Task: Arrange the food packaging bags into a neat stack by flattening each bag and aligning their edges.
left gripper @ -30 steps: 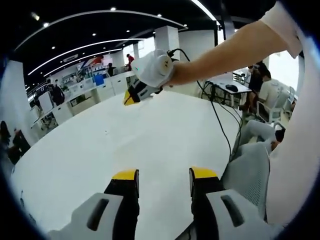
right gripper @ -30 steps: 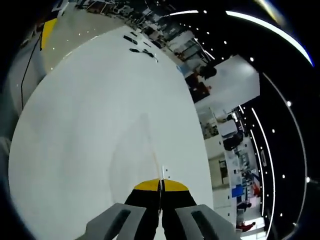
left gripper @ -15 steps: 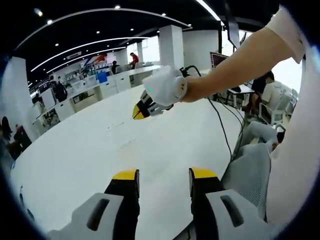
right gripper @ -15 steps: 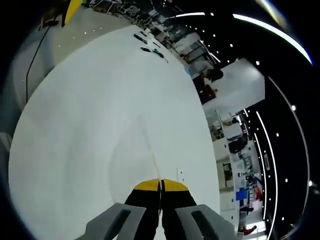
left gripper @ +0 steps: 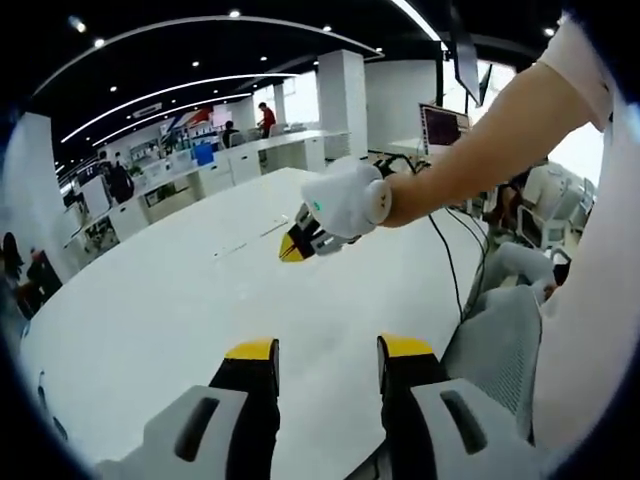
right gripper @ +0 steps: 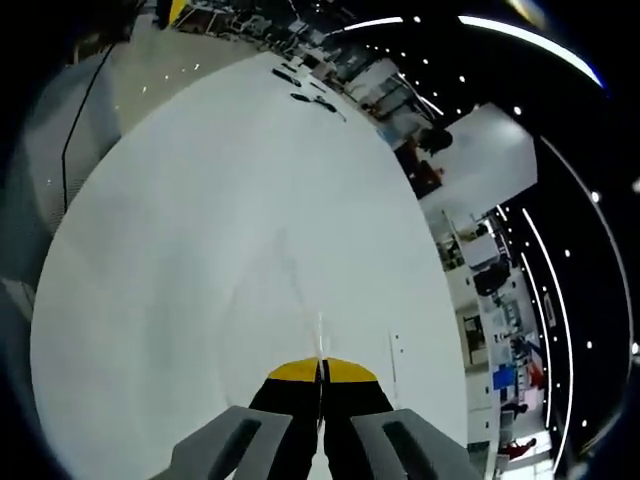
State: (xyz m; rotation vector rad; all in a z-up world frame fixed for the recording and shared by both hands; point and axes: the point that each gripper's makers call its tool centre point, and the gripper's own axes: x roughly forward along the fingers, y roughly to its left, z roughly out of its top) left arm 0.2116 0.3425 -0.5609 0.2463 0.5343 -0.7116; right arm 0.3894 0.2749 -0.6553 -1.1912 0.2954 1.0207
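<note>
Left gripper [left gripper: 327, 347] hangs above the white table [left gripper: 170, 300] with its yellow-tipped jaws standing apart, nothing between them. Right gripper [right gripper: 322, 368], also seen from the left gripper view [left gripper: 298, 243], has its jaws pressed together above the same table. No food packaging bag can be made out.

1. The counter [left gripper: 170, 300] was a broad, white, rounded surface.
2. A few small dark objects [right gripper: 305, 90] lay on it near its far edge in the right gripper view; what they were could not be told.
3. A dark cable [left gripper: 445, 265] ran along the counter's near edge.
</note>
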